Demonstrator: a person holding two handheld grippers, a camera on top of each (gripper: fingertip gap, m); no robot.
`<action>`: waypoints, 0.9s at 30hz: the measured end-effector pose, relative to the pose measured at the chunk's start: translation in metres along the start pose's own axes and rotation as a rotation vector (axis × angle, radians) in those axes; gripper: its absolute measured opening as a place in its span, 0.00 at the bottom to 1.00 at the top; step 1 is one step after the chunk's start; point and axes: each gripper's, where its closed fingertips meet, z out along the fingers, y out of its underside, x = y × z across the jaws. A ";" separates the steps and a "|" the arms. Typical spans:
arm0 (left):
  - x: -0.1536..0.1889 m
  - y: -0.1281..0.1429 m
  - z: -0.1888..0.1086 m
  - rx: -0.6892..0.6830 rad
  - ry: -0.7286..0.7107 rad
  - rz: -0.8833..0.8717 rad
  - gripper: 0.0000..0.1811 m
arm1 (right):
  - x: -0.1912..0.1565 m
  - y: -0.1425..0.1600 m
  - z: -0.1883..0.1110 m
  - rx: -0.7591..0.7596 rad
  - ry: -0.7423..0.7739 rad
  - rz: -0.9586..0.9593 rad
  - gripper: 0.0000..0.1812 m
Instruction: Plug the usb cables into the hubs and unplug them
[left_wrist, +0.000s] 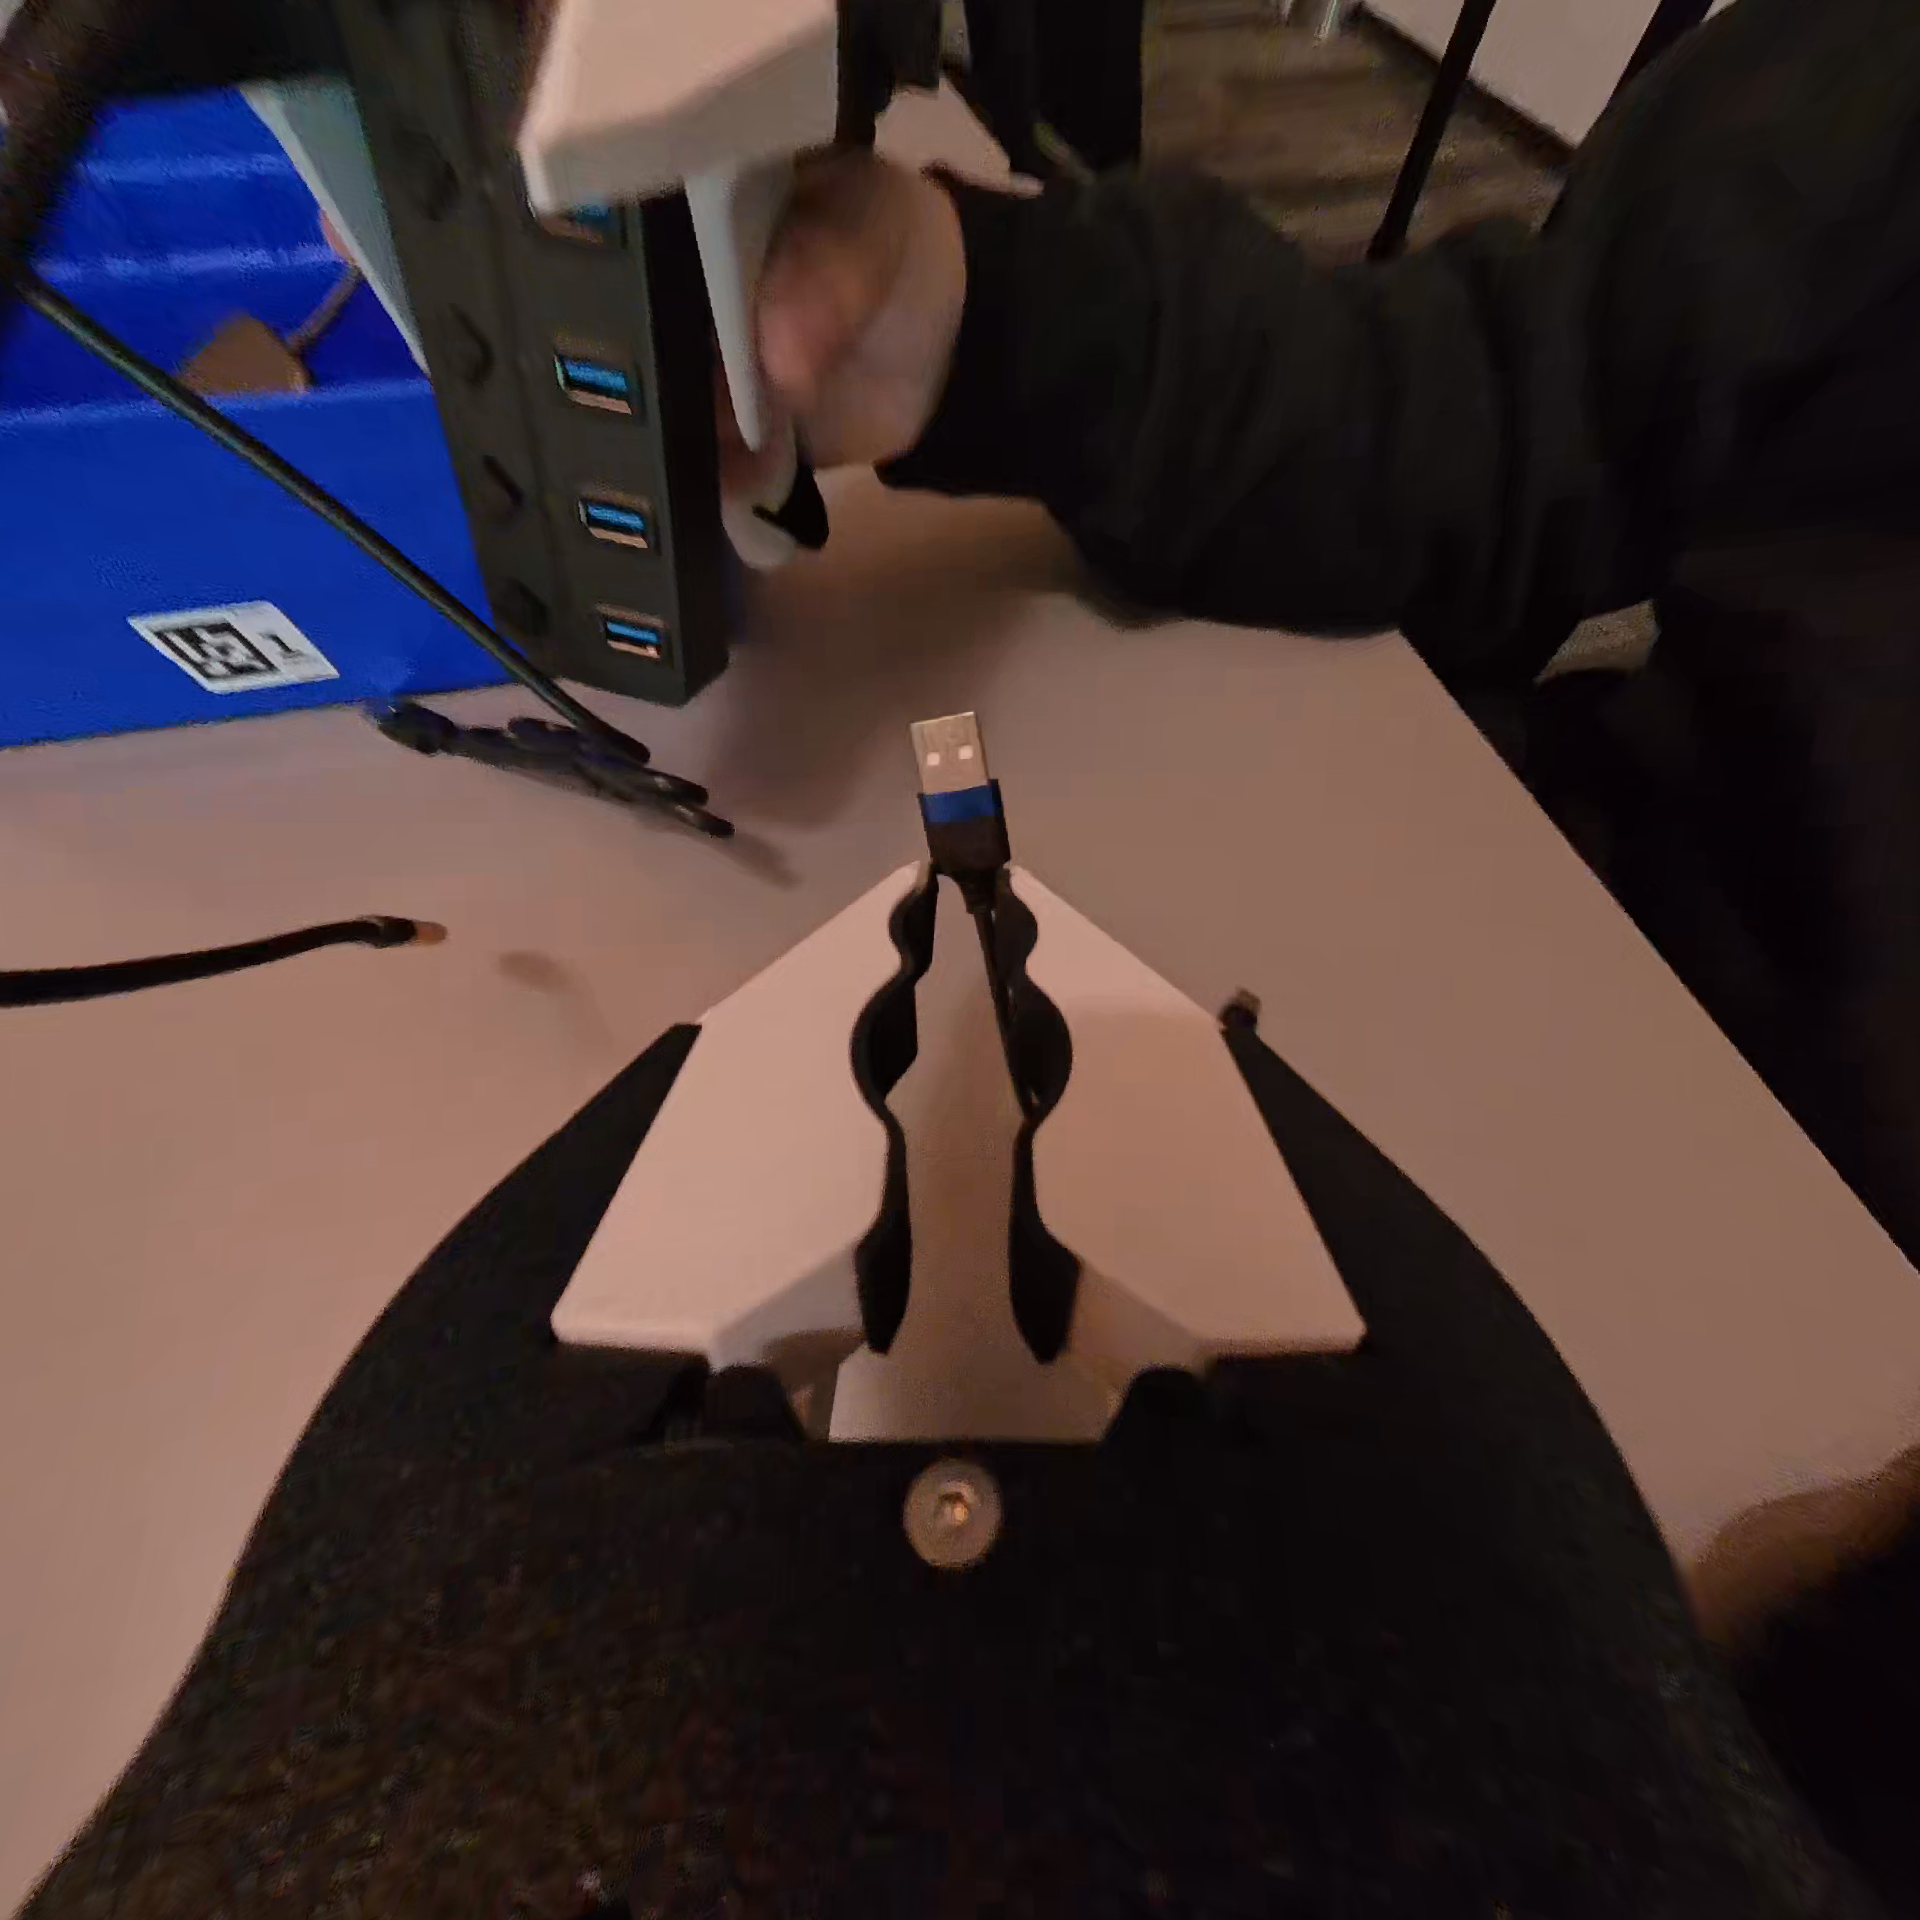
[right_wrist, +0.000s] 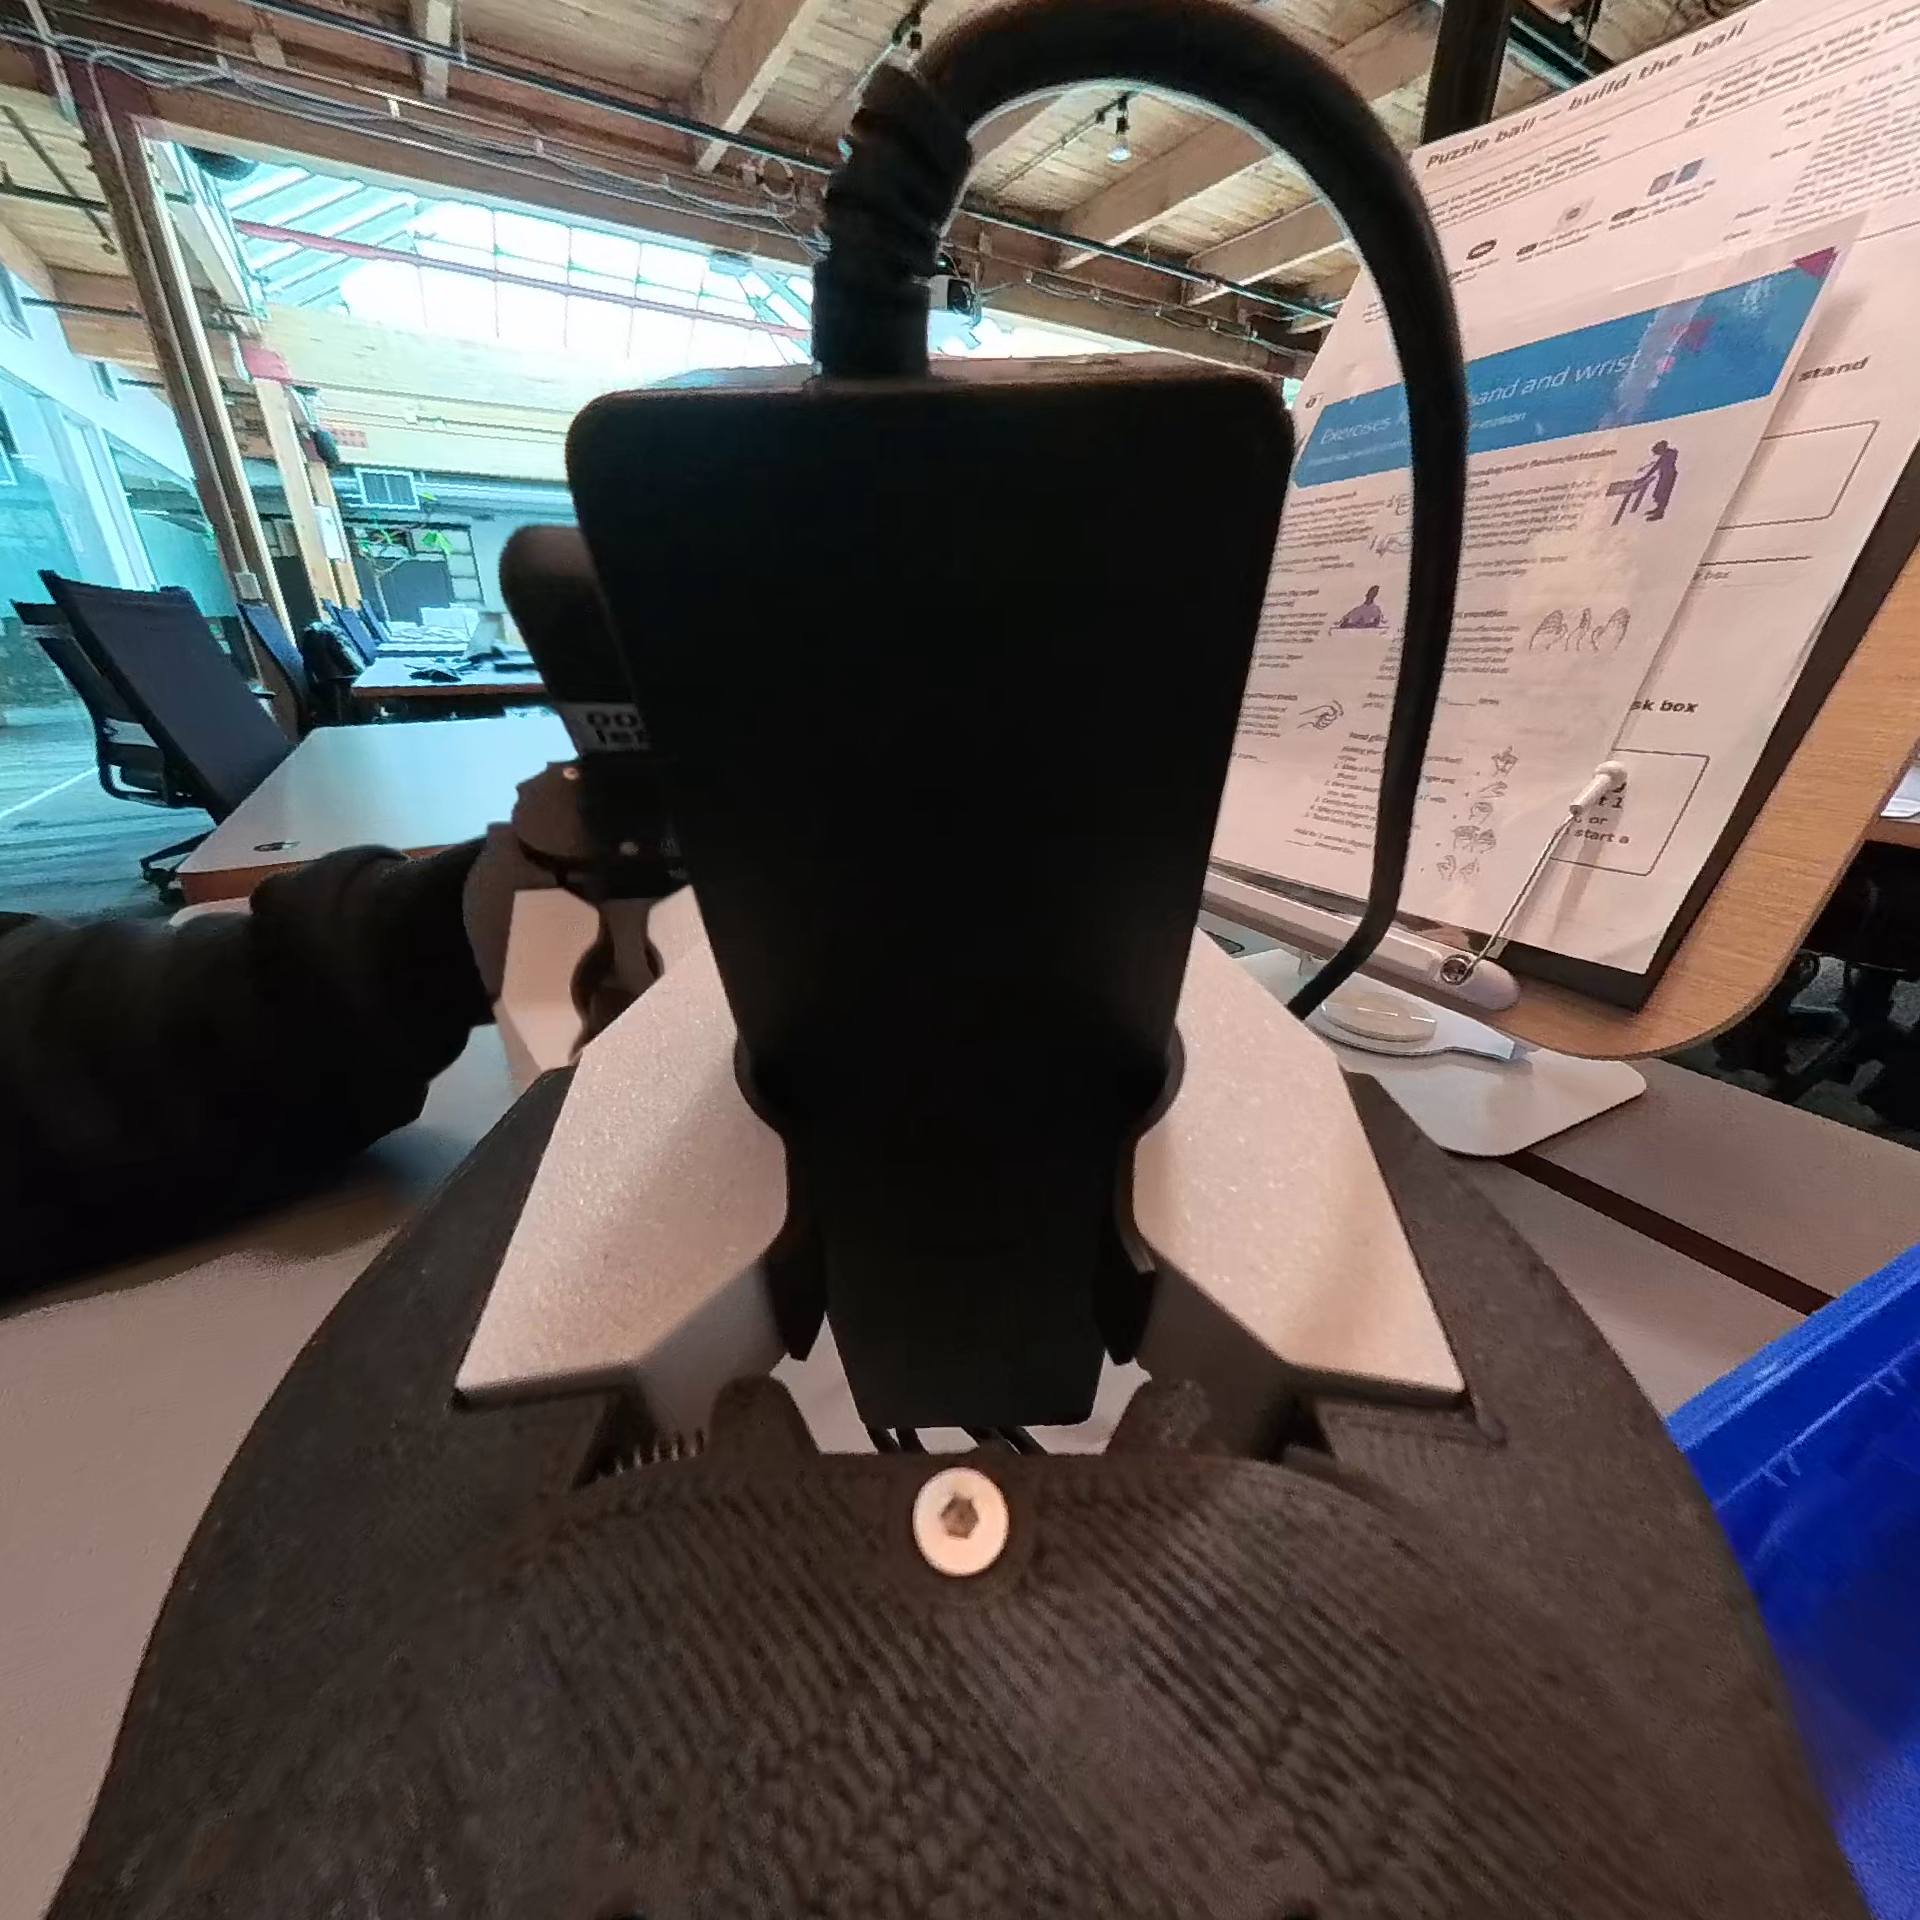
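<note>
Left gripper (left_wrist: 964, 883): jaws pinched nearly together on a USB cable (left_wrist: 961, 805), metal plug jutting past the tips toward 12 o'clock, clear of the pale surface (left_wrist: 1195, 831). At 11 o'clock from the plug, black hub (left_wrist: 582, 416) held upright, blue ports facing the plug, lower end just above the surface. Right gripper (right_wrist: 961, 1039): jaws clamped on the hub's body, its thick cord (right_wrist: 1392, 416) arching overhead toward 1 o'clock. Blue bin (left_wrist: 156, 499) at 10 o'clock behind the hub. Loose black cable end (left_wrist: 395, 932) lying at 9 o'clock.
</note>
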 end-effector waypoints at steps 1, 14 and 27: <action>-0.001 -0.002 -0.005 0.019 -0.009 0.008 0.04 | 0.000 0.001 0.000 -0.004 -0.002 0.001 0.34; -0.024 -0.002 -0.045 -0.040 -0.253 0.070 0.04 | -0.020 -0.006 -0.001 0.044 -0.137 0.025 0.34; -0.090 -0.032 -0.168 -0.154 -1.146 0.310 0.05 | -0.044 -0.021 -0.010 0.162 -0.319 0.091 0.34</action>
